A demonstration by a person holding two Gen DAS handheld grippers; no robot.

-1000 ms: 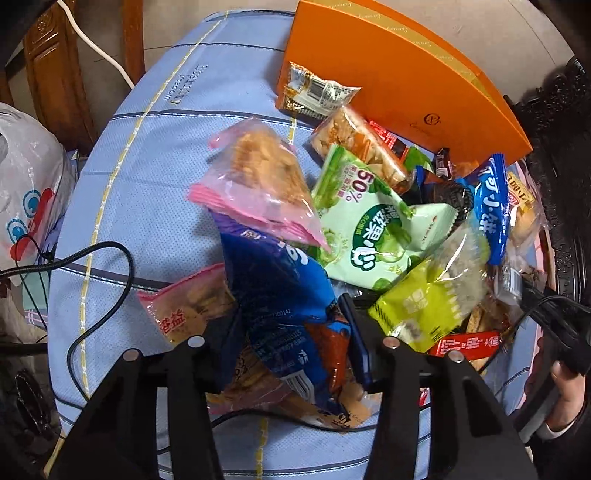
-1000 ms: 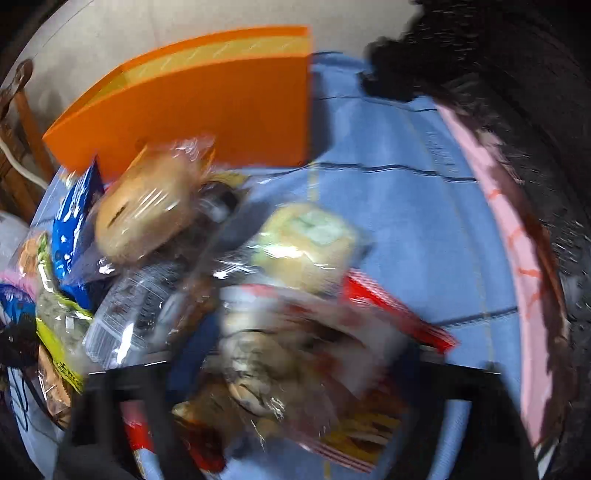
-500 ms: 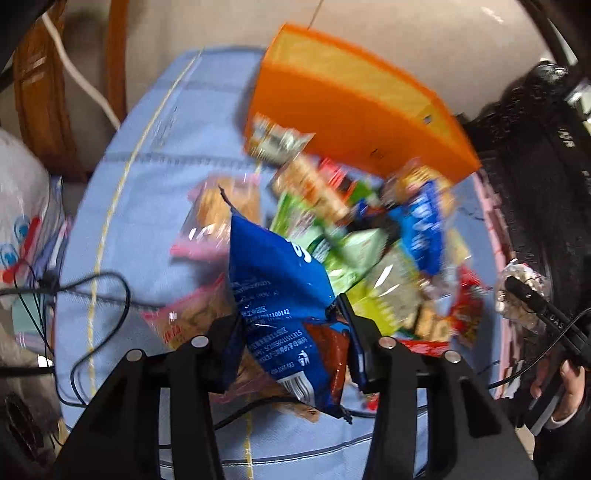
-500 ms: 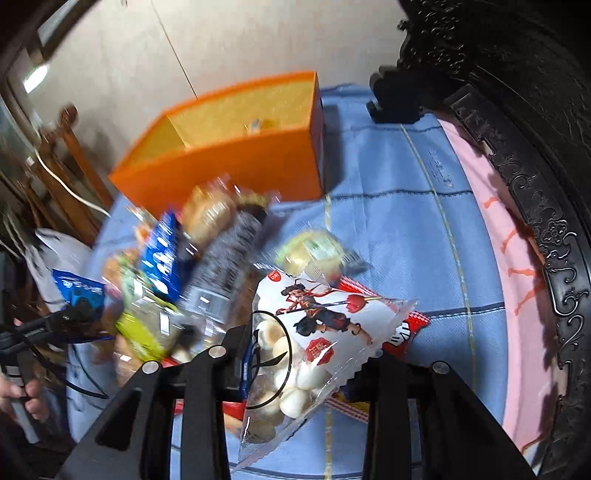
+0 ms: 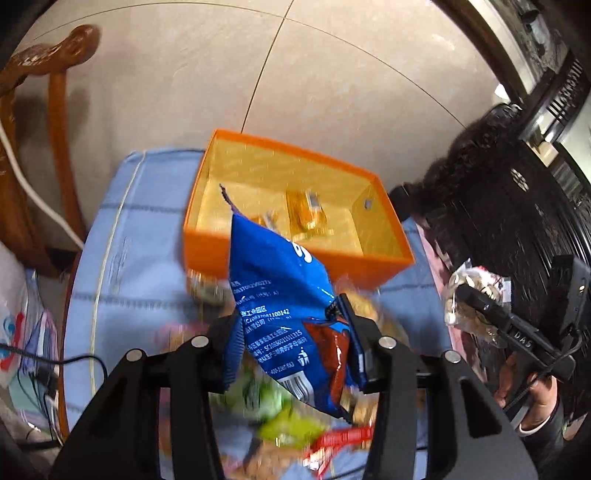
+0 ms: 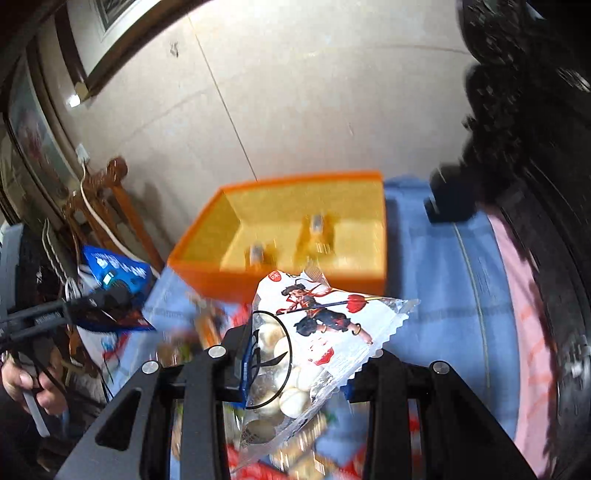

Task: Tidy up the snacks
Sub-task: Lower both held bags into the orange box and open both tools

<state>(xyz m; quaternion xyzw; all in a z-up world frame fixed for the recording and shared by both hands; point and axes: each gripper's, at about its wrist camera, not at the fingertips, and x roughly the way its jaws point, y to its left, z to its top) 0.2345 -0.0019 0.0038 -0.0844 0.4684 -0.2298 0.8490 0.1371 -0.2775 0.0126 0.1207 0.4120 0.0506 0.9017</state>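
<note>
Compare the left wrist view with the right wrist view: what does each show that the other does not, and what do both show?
Left wrist view only: the right gripper side-on, shut on its clear snack bag. Right wrist view only: that bag's cartoon print and a framed picture on the wall. Both: the orange box with two small packets inside, the blue cloth, and the blue bag.

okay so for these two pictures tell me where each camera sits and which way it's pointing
Left wrist: sits on the left gripper, facing forward and down at the orange box past the blue bag it grips; the right gripper and right hand show at right.
Right wrist: sits on the right gripper, facing the orange box past its clear bag; the left gripper and left hand show at left.
Shared: the box, two packets inside it, the blue cloth.
</note>
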